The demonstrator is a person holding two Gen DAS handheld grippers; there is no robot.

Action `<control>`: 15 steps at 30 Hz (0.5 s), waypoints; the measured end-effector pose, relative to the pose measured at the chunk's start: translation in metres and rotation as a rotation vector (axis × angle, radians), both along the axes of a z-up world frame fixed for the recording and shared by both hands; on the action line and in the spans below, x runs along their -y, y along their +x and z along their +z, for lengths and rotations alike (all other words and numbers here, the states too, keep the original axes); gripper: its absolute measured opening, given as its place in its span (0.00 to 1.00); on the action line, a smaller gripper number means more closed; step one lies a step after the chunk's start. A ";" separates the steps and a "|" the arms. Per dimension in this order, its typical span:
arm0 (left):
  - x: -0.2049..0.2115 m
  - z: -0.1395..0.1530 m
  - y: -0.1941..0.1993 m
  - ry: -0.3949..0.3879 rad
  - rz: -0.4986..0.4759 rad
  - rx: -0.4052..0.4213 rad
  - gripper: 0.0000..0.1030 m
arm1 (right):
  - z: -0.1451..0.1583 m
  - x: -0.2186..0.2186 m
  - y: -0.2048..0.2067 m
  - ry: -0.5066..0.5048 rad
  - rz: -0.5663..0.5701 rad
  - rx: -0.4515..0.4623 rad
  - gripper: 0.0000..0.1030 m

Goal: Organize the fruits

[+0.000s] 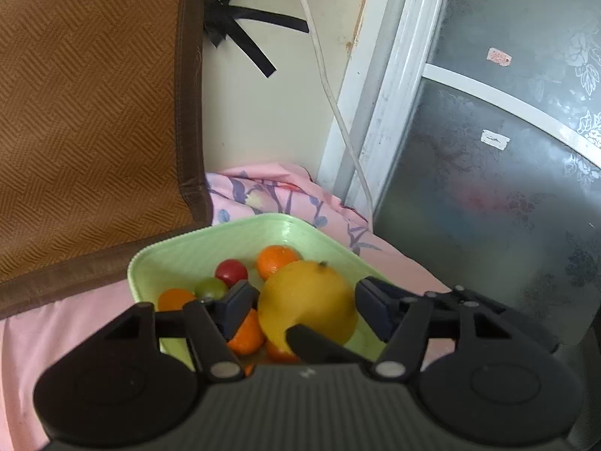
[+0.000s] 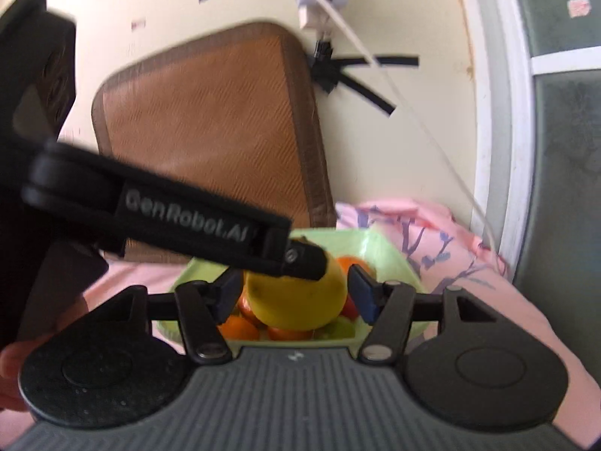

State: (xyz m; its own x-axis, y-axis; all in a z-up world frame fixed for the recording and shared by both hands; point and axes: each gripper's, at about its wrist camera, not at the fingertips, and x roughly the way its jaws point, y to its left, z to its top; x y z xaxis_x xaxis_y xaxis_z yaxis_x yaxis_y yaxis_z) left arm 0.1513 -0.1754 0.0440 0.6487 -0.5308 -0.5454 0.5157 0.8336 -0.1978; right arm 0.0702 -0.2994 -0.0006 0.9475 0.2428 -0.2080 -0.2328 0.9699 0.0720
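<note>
A large yellow citrus fruit [image 1: 308, 298] lies in a pale green tray [image 1: 180, 251] on top of several oranges, a red fruit [image 1: 231, 270] and a green fruit [image 1: 210, 287]. My left gripper [image 1: 306, 310] is open with its blue pads either side of the yellow fruit, gaps showing on both sides. In the right wrist view the yellow fruit [image 2: 296, 300] sits between the blue pads of my open right gripper [image 2: 295, 293], and the left gripper's finger [image 2: 304, 259] reaches in from the left and rests against the fruit's top. The tray [image 2: 390, 255] is just beyond.
The tray sits on a pink floral cloth [image 1: 263, 191]. A brown woven cushion [image 1: 90, 112] leans against the cream wall at left. A frosted glass door [image 1: 499, 173] stands at right. A white cable [image 1: 330, 86] hangs down the wall.
</note>
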 end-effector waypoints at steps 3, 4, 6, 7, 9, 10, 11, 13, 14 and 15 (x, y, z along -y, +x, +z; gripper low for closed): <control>-0.014 0.011 -0.012 0.019 0.064 0.020 0.67 | 0.002 0.002 -0.008 0.016 -0.021 -0.011 0.63; -0.022 0.016 -0.020 0.022 0.082 0.029 0.67 | 0.004 0.003 -0.014 0.043 -0.020 -0.018 0.62; -0.037 0.026 -0.040 0.048 0.120 0.068 0.67 | 0.009 0.001 -0.032 0.089 -0.012 -0.010 0.61; -0.044 0.031 -0.052 0.076 0.145 0.089 0.69 | 0.010 -0.002 -0.045 0.109 -0.016 -0.002 0.61; -0.057 0.035 -0.076 0.128 0.196 0.123 0.74 | 0.008 -0.009 -0.070 0.156 -0.017 -0.005 0.61; -0.064 0.035 -0.089 0.145 0.219 0.132 0.77 | 0.005 -0.014 -0.082 0.179 -0.015 -0.013 0.61; -0.071 0.034 -0.100 0.156 0.239 0.134 0.79 | 0.002 -0.021 -0.092 0.197 -0.014 -0.027 0.61; -0.084 0.029 -0.121 0.166 0.271 0.119 0.81 | -0.005 -0.033 -0.108 0.217 -0.017 -0.064 0.61; -0.090 0.026 -0.130 0.168 0.288 0.108 0.81 | -0.007 -0.039 -0.112 0.223 -0.016 -0.086 0.62; -0.096 0.023 -0.139 0.169 0.305 0.098 0.82 | -0.010 -0.044 -0.118 0.227 -0.011 -0.105 0.62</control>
